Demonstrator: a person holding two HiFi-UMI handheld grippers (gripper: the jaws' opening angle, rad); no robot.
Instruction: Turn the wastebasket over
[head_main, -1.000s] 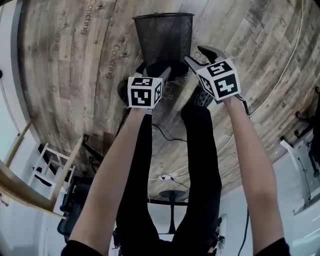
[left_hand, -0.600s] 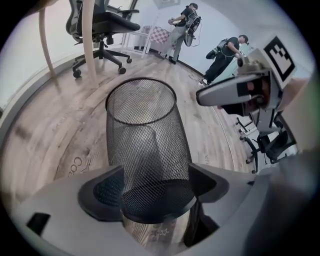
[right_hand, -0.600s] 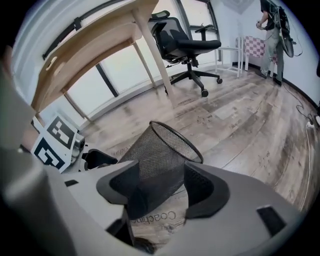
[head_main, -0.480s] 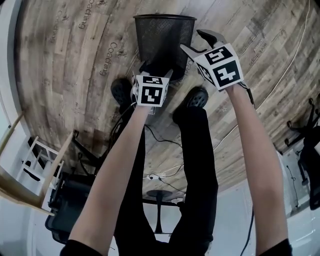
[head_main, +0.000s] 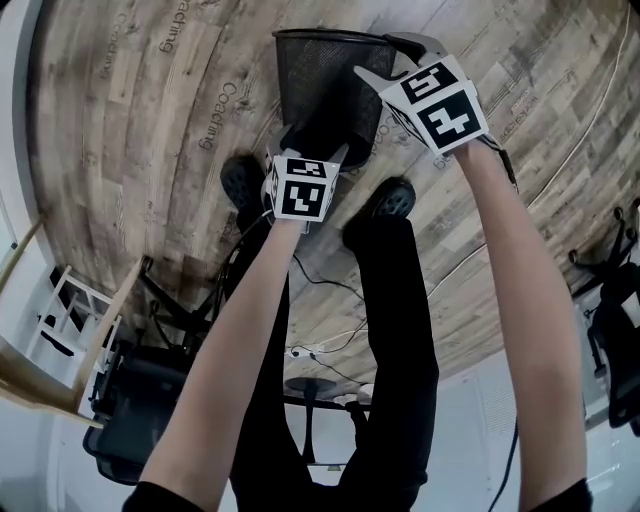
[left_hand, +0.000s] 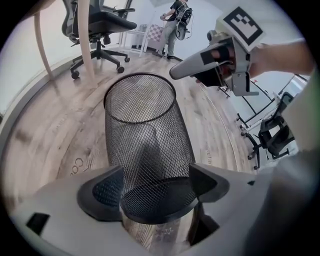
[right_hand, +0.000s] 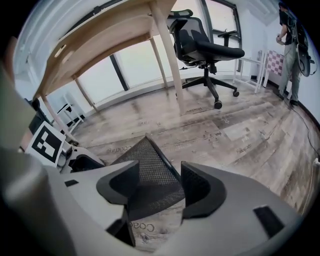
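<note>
Lying on its side, far as I can tell, is the black mesh wastebasket (head_main: 325, 85). Its closed base points back at the person's feet and the open mouth faces away, all on the wood plank floor (head_main: 130, 130).

The left gripper (head_main: 312, 142) is down at the base end. Its jaws stand wide apart with the base right between them, and they've just been opening. The pads sit right beside the base's edge, but I honestly can't tell if they touch it.

The right gripper (head_main: 372, 55) is over at the mouth end, on the right side of the rim. Its jaws are apart too and have also just been opening. A slice of mesh wall and rim shows between them, not squeezed. Both grippers angle steeply down.

Just behind the base are the person's two dark shoes (head_main: 392, 195), one each side, with a thin cable (head_main: 335, 275) trailing across the floor near them. Further out there's a wooden desk (right_hand: 100, 40) with a black office chair (right_hand: 205, 47) next to it. Another person (left_hand: 175, 20) stands well off across the room.
</note>
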